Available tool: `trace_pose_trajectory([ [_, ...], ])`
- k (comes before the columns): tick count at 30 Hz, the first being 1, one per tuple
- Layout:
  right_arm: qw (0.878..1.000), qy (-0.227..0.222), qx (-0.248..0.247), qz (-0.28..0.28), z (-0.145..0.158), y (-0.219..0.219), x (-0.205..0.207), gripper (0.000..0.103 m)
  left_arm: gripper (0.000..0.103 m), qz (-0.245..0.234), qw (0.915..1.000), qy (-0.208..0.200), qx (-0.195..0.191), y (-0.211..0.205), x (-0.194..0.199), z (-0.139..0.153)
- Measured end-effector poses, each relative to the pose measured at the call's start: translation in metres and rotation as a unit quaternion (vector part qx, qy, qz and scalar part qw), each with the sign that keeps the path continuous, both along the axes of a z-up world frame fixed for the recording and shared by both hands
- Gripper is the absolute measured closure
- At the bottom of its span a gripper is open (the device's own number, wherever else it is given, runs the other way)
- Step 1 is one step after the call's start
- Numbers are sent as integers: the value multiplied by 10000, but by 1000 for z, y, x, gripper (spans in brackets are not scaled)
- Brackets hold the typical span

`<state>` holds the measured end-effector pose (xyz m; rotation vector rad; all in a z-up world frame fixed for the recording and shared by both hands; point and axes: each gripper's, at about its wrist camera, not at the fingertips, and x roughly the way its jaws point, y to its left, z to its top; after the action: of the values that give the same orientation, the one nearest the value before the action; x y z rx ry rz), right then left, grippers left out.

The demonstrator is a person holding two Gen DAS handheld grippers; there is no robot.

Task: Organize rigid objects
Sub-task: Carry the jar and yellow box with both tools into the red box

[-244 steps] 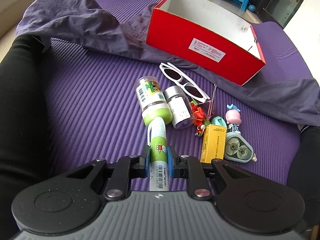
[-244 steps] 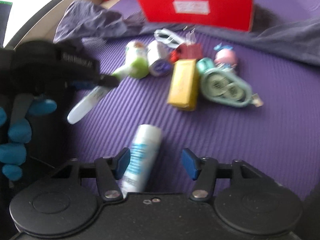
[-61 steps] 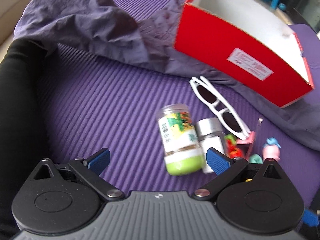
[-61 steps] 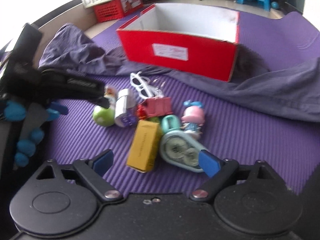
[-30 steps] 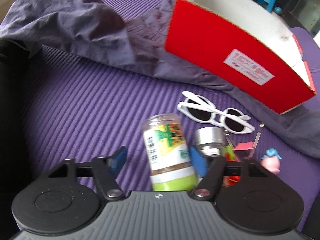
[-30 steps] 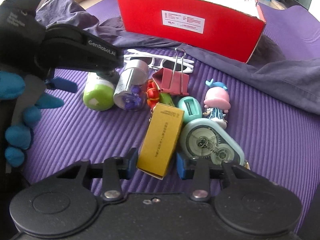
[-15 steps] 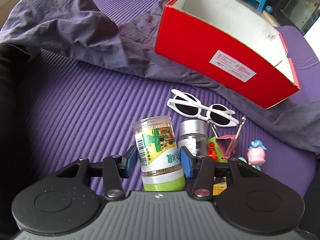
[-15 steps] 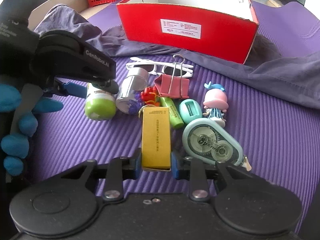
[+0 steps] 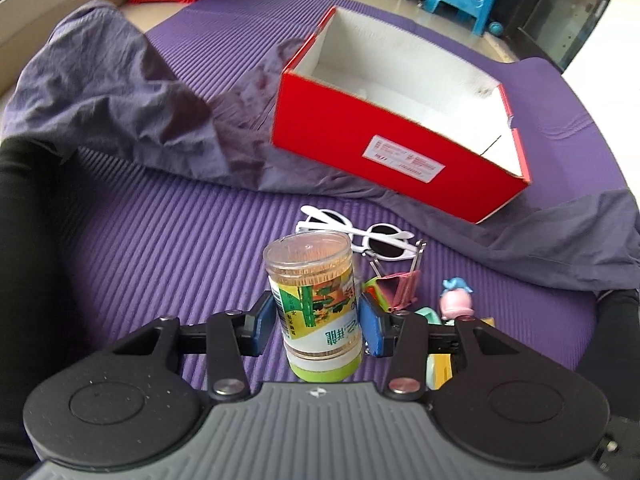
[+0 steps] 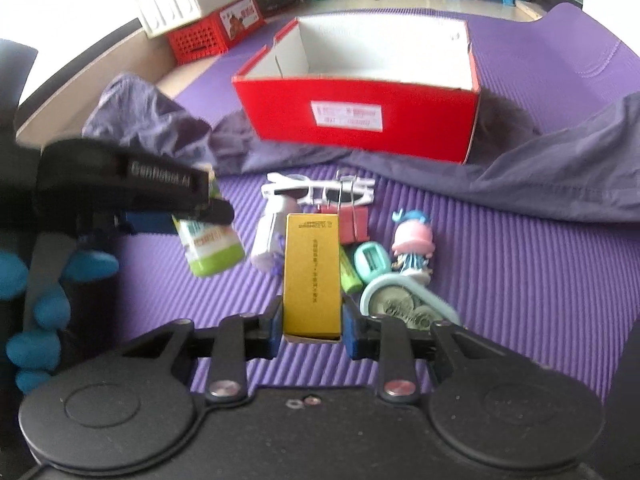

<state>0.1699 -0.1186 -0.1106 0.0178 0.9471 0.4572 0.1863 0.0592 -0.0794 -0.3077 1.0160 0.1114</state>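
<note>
Left wrist view: sitting just behind the left claw (image 9: pixel 318 330), looking steeply down and forward over the purple mat (image 9: pixel 160 240), very near the toothpick jar (image 9: pixel 316 304) filling its lower centre.
Right wrist view: sitting just behind the right claw (image 10: pixel 312 326), looking down and forward likewise, close on the yellow box (image 10: pixel 312 276).
Facing: both are pointing toward the red box (image 9: pixel 400 152) lying farther off.
Shared ground: both are showing the red box (image 10: pixel 360 116), white sunglasses (image 9: pixel 360 232), pink figure (image 9: pixel 456 300) and grey cloth (image 9: pixel 120 112).
Cross view: the right view is catching the left claw (image 10: pixel 160 216) at its left edge.
</note>
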Motion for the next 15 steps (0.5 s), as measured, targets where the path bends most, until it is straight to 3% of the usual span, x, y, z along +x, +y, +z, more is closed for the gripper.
trace_pose_trajectory([
  [15, 9984, -486, 224, -196, 71, -23, 33, 76, 59, -502, 9982, -256, -206, -5, 12, 58],
])
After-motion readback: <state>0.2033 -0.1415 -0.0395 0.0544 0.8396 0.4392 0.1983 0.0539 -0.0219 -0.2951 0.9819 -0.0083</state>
